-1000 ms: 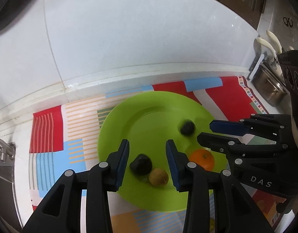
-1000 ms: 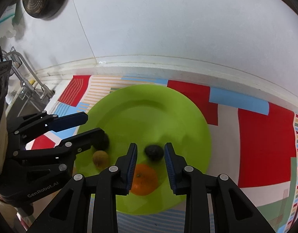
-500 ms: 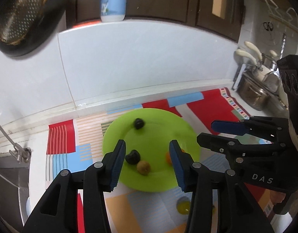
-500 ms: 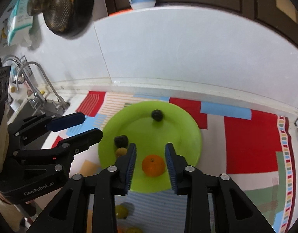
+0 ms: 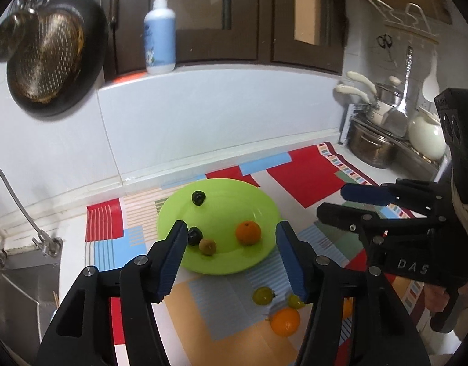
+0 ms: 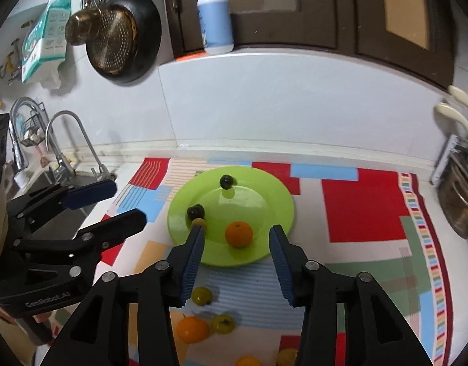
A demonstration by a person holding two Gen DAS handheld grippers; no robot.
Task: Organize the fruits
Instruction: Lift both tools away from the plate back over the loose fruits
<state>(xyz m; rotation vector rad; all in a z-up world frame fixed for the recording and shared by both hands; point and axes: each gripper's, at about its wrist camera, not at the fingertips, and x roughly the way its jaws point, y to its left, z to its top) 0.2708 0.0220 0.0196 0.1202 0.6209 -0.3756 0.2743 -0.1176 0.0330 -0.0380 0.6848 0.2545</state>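
Fruits were split between two spots — four sat on the green plate [image 6: 276,189]: an orange [image 6: 238,234], two dark ones [image 6: 226,181] and a small brownish one [image 5: 207,246]. More waited on the patterned mat [image 6: 365,207] just in front of it: a second orange [image 6: 192,329] and a few yellow-green ones [image 6: 201,295]. Both the left gripper [image 5: 230,262] and the right gripper [image 6: 235,265] had just been opening, jaws apart, nothing between them — so I judged the job roughly half done.
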